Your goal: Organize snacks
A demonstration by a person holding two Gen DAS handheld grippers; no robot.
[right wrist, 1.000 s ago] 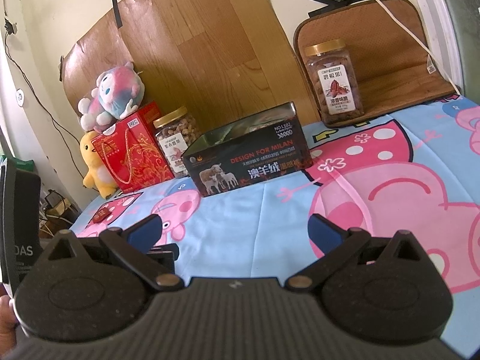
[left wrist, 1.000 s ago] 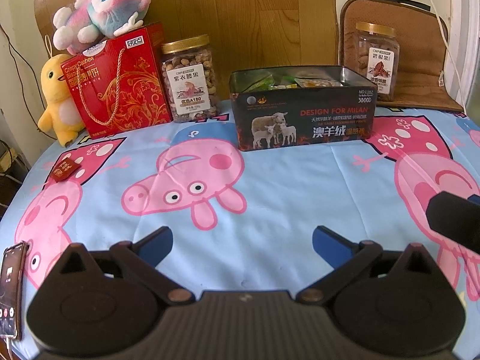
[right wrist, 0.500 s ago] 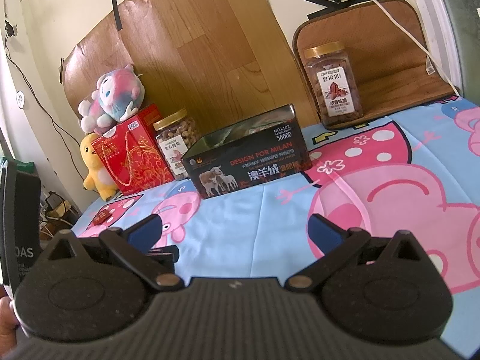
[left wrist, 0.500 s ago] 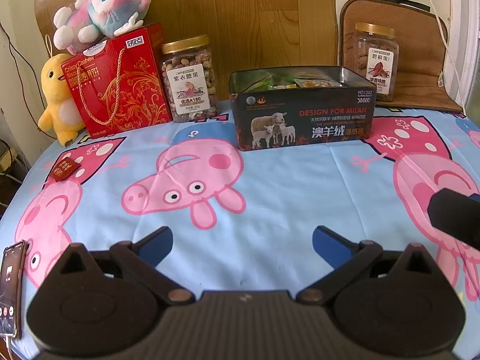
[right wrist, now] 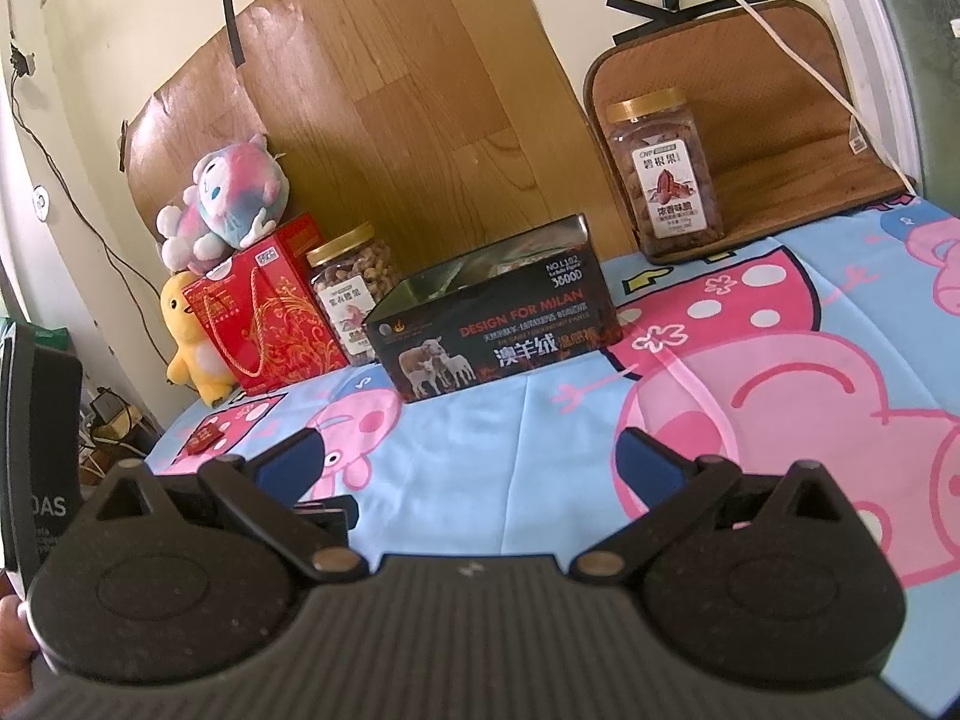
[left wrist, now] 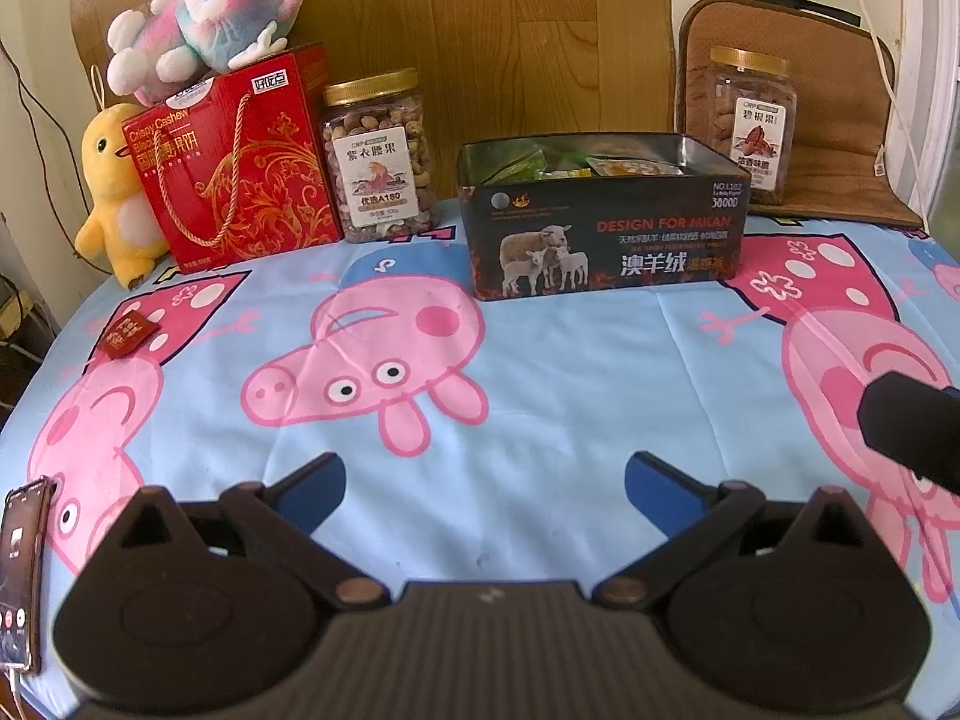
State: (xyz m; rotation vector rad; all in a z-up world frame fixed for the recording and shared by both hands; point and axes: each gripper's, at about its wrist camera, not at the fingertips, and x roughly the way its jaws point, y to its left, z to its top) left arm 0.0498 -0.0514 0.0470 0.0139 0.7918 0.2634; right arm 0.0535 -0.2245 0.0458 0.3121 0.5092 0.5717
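Above tablecloth [left wrist: 540,360]: left gripper [left wrist: 485,477], right gripper [right wrist: 465,456] both wide open, empty.

Both tools open, empty.
Left tool [left wrist: 485,480] and right tool [right wrist: 468,459] level, blue pads spread wide; right tool's tip visible at the left view's right edge.

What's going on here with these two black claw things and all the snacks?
A person holds a gripper in each hand to tidy snacks. Both the left gripper and the right gripper are open and empty, over the tablecloth. The open tin already holds some packets. One red packet lies loose on the cloth; two nut jars and a red box stand at the back.
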